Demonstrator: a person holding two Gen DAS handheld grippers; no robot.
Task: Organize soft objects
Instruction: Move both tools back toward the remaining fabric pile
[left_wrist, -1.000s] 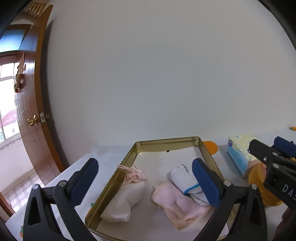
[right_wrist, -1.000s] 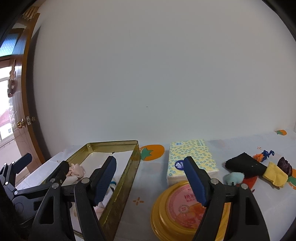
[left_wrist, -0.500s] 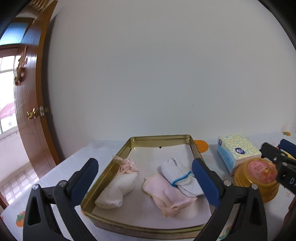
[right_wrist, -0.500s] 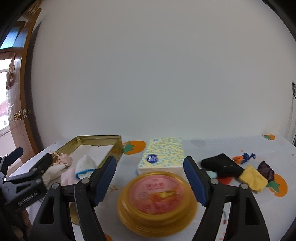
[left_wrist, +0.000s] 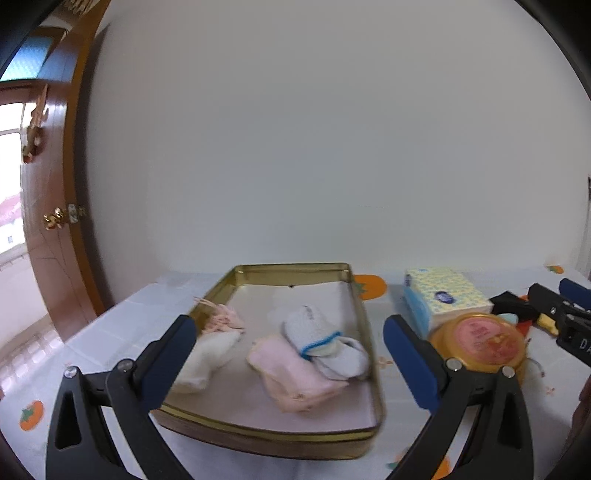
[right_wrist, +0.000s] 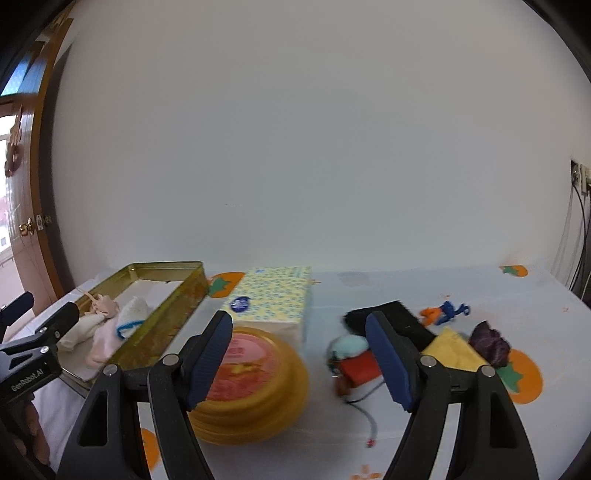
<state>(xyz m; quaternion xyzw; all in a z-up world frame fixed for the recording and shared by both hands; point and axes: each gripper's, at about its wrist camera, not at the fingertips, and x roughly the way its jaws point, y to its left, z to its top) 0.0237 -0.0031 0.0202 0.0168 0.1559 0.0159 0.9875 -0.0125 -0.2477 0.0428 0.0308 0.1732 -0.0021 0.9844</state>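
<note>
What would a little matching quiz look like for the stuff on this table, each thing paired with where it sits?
Things:
1. white sock with blue band
2. tissue pack
3. round yellow tin
4. purple cloth

Places:
A. on the tablecloth, far right, beside the yellow cloth
B. inside the gold tray
C. just in front of the tissue pack
D. between the gold tray and the dark cloth, by the wall

Pairs: 1-B, 2-D, 3-C, 4-A

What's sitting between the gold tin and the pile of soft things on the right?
In the right wrist view, the tissue pack and the round yellow lid in front of it lie between the gold tin and the pile.
</note>
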